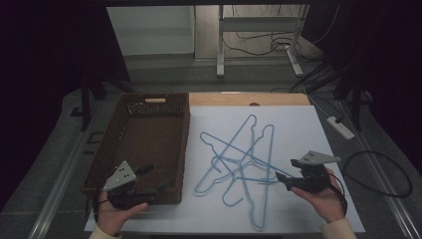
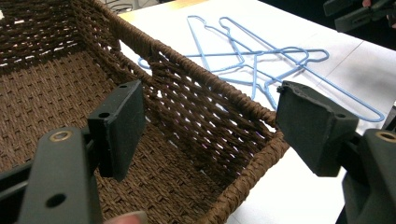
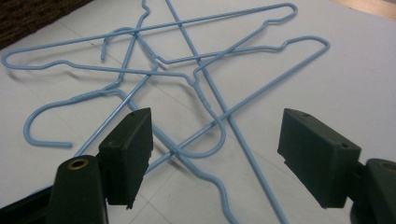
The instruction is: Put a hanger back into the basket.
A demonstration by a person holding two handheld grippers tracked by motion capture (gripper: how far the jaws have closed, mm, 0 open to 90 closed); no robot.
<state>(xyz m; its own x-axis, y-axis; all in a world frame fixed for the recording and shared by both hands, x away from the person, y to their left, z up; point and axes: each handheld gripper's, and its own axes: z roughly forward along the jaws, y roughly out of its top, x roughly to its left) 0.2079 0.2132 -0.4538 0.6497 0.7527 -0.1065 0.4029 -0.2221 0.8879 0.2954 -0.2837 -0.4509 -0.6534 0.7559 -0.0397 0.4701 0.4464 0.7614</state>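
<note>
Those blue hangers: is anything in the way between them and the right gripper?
Nothing visible. The right gripper sits open at the edge of the tangled blue wire hangers, with bare white table cover around them.

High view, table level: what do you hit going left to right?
Left gripper → brown woven basket → tangle of blue wire hangers → right gripper, held at the hangers' right edge.

Wicker basket [image 1: 137,144] sat on counter [image 1: 298,124], left side. Tangle of wire hangers [image 1: 239,164] lay crossed on counter, right of basket, apart from it. Left gripper [image 1: 130,191] at basket's near corner; right gripper [image 1: 298,180] just right of hangers.
</note>
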